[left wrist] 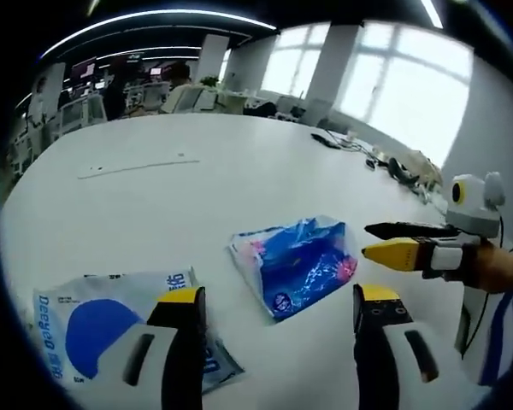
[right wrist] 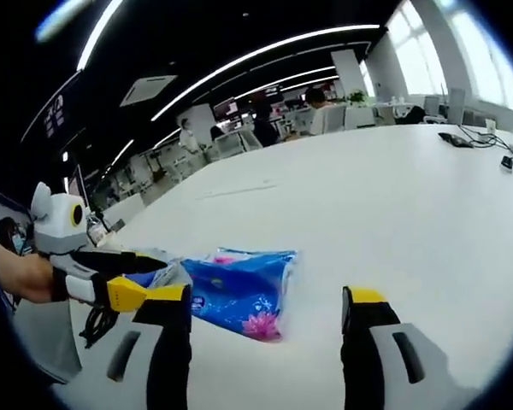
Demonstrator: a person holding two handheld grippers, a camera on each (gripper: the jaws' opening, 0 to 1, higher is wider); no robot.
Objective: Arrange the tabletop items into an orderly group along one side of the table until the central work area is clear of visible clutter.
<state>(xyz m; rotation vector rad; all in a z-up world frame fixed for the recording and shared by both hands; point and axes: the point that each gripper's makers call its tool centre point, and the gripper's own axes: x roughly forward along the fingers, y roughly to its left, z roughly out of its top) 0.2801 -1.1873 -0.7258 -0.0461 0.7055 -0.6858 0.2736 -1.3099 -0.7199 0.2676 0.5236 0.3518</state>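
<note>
A blue tissue pack (left wrist: 295, 265) with pink flowers lies on the white table (left wrist: 197, 196), just ahead of my left gripper (left wrist: 278, 303), which is open with nothing between its jaws. A white pack with a blue print (left wrist: 85, 329) lies at the lower left, partly behind the left jaw. My right gripper (left wrist: 368, 241) comes in from the right, held by a hand, a little apart from the tissue pack. In the right gripper view, the right gripper (right wrist: 265, 303) is open and empty, the tissue pack (right wrist: 239, 290) lies near its left jaw, and the left gripper (right wrist: 137, 275) reaches in from the left.
Cables and small dark items (left wrist: 350, 141) lie along the table's far right edge, and again as cables (right wrist: 466, 137) in the right gripper view. Office desks with monitors and people (left wrist: 137, 85) stand beyond the table. A faint line (left wrist: 137, 168) marks the far tabletop.
</note>
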